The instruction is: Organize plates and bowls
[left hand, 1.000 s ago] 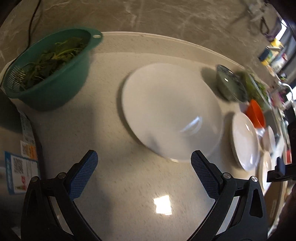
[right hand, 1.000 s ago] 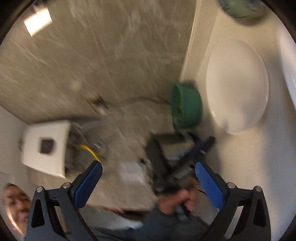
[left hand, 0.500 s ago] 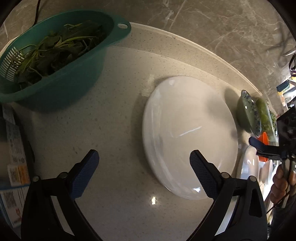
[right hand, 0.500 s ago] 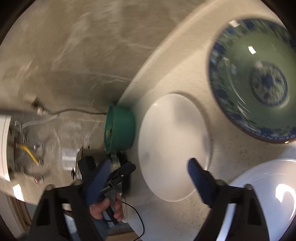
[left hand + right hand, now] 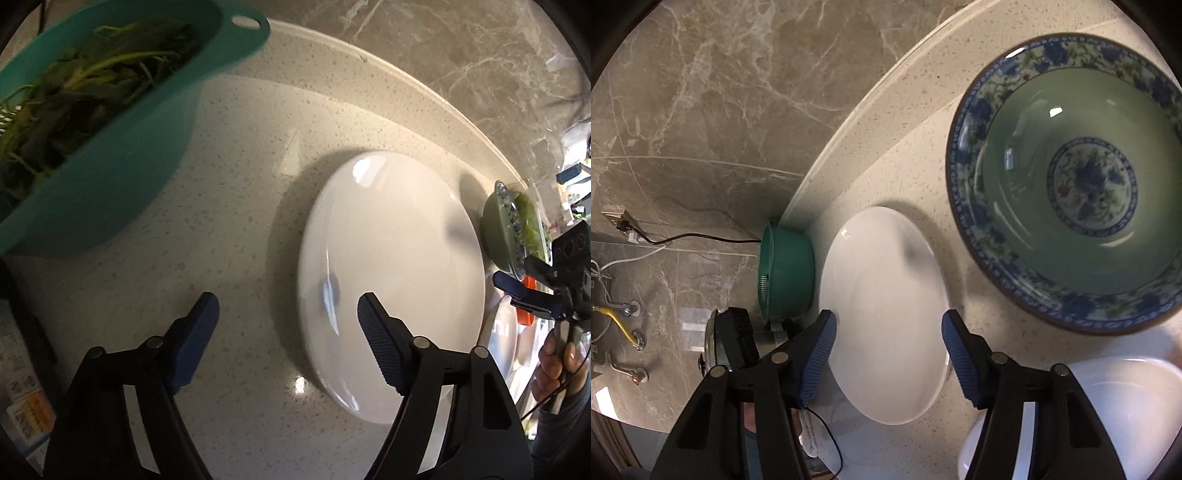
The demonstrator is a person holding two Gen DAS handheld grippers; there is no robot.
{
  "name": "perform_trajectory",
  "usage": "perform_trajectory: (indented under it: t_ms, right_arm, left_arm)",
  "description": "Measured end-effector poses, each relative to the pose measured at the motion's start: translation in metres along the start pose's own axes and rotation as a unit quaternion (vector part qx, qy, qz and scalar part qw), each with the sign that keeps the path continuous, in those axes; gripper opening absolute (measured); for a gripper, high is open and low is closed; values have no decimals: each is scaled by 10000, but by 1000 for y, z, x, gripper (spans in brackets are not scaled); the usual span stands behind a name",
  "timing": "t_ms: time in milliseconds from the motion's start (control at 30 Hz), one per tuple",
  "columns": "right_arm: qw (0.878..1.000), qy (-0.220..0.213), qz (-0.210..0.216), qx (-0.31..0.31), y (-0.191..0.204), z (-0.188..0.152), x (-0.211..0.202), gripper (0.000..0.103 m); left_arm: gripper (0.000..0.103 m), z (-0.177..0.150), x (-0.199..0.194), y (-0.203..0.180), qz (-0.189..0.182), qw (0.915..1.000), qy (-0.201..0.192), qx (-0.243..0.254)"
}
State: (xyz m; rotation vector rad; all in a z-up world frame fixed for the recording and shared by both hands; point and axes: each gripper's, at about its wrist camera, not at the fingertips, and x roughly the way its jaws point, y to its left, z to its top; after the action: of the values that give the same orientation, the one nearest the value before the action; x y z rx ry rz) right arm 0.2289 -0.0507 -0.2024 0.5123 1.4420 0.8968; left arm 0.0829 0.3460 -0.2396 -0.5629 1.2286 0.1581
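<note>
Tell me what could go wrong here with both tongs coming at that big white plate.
The white plate lies flat on the counter, so pads may slip off its glossy rim. The left tongs and right tongs, whose jaws have just been closing with nothing gripped, could collide over it. A shoved plate might hit the patterned bowl.

— You see the white plate (image 5: 391,280)? It looks like glazed ceramic, very glossy, the lamps mirror in it.

— Yes. And under it, your countertop (image 5: 236,206) looks like polished stone, pale with small specks, smooth and a little shiny.

— The patterned bowl (image 5: 1071,177) near your right gripper (image 5: 888,356)?

— Glazed too, glossy green inside, with a blue painted rim.

— The teal colander (image 5: 110,177) looks like plastic, smooth and nearly matt.

— Your gripper pads (image 5: 195,332) are blue, with a fine ribbed texture, on matt black plastic arms with small metal pins. The wall (image 5: 701,92) is marble-like, smooth and shiny.
</note>
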Motion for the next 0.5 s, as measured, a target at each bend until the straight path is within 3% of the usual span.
perform_trajectory:
  t_ms: [67,267,367,467,500]
  right_arm:
    - [9991,115,-400,-88,-1,2,4,64]
    - [9979,264,-599,24,-15,7,8,59]
    - [9967,271,-768,20,-16,11,7,56]
    - [9952,273,-941,89,-18,11,7,56]
    - [9942,290,-1032,57,-17,11,6,56]
  left_arm:
    - [75,4,2,-1,8,10000,-31,52]
    - [59,1,4,-12,-155,9994,81,299]
    - [47,4,6,-14,-258,9991,157,305]
    - [47,10,9,-18,-302,9988,236,295]
    - [42,11,9,-20,-274,9987,255,341]
